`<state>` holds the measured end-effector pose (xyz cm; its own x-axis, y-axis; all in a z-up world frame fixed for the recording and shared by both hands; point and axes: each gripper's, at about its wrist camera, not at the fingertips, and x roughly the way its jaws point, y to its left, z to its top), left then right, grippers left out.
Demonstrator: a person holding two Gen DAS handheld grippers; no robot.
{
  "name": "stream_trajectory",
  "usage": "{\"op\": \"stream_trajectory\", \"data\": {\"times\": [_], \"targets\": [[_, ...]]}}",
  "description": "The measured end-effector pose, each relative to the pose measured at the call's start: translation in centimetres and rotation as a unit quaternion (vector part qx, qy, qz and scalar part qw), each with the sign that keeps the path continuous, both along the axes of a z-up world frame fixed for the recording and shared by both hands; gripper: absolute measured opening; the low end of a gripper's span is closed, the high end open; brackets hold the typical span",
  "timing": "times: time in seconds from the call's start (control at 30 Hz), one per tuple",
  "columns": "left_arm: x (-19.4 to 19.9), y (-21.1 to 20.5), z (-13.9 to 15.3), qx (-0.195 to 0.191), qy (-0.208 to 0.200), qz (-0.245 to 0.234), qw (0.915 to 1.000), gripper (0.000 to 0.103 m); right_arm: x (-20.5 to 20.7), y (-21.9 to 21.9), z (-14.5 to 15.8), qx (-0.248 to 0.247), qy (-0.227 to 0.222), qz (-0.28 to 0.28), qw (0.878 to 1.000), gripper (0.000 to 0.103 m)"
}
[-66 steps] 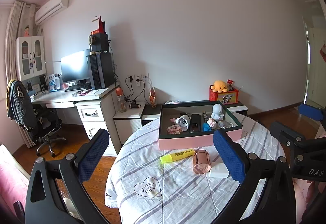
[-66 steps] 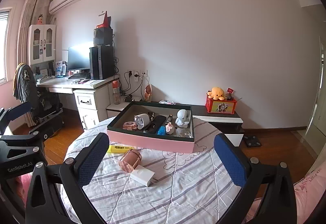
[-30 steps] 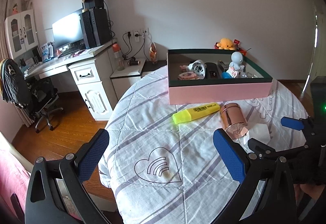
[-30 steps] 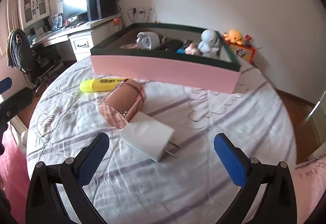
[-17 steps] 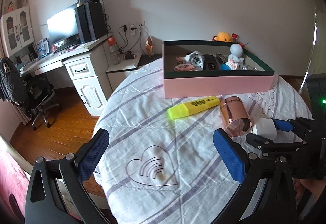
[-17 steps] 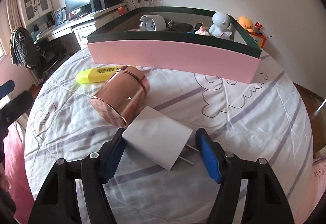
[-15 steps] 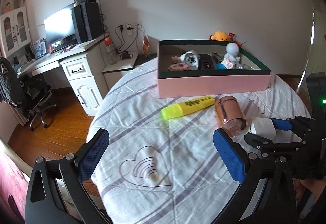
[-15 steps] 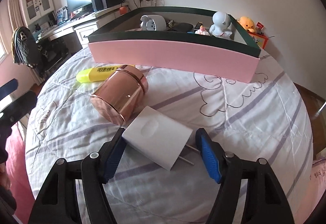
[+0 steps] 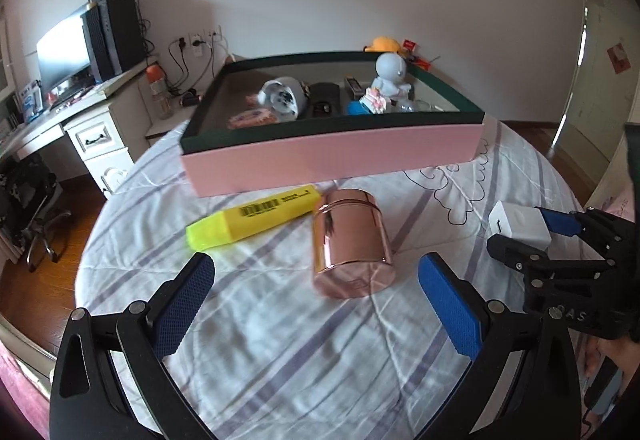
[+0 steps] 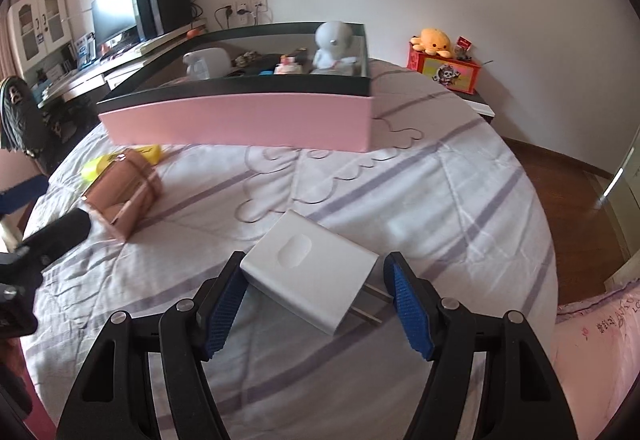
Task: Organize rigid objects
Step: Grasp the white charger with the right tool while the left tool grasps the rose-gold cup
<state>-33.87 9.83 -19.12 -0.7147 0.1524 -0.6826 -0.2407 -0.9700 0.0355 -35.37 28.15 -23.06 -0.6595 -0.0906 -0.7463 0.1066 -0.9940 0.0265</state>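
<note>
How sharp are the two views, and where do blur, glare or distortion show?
Left wrist view: fisheye bends the pink box; the copper cup is slightly smeared and carries bright reflections; the highlighter reads clearly. Right wrist view: the charger between the fingers is sharp, while the cup at left is badly motion-blurred and doubled; dark corners frame both.

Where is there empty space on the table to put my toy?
Most room: the striped cloth in front of the pink box toward the orange plush, out to the table edge. The cloth on the near side of the copper jar is bare too. Crowded: the yellow highlighter and jar close by the box, and inside the box.
</note>
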Motion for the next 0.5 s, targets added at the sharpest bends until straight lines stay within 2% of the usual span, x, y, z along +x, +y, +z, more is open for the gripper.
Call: {"op": "stream_trajectory", "data": {"times": [0.23,0.27,0.3,0.4,0.43,0.5], "targets": [[-2.0,1.0,-1.2,-0.004,-0.025,0.011,0.9996,0.102,-0.2,-0.1,-0.1,-0.003,0.004,0.004,1.000,0.071],[-2.2,1.1,-1.3,-0.011,-0.027,0.014,0.9995,0.096,-0.2,-0.1,-0.2,-0.003,0.003,0.005,1.000,0.071],[-2.4,1.3,-1.6,-0.017,-0.034,0.015,0.9992,0.085,-0.4,-0.1,-0.2,-0.003,0.002,0.006,1.000,0.071],[-3.1,1.5,-2.4,-0.015,-0.062,0.003,0.9980,0.064,-0.5,-0.1,-0.3,-0.002,0.001,0.006,1.000,0.071],[-3.0,1.6,-2.4,-0.014,-0.061,-0.002,0.9980,0.061,-0.5,-0.1,-0.3,-0.003,0.002,0.006,1.000,0.071],[-2.7,1.8,-2.2,-0.013,-0.055,-0.013,0.9983,0.047,-0.5,-0.1,-0.3,-0.005,0.002,0.006,1.000,0.071]]}}
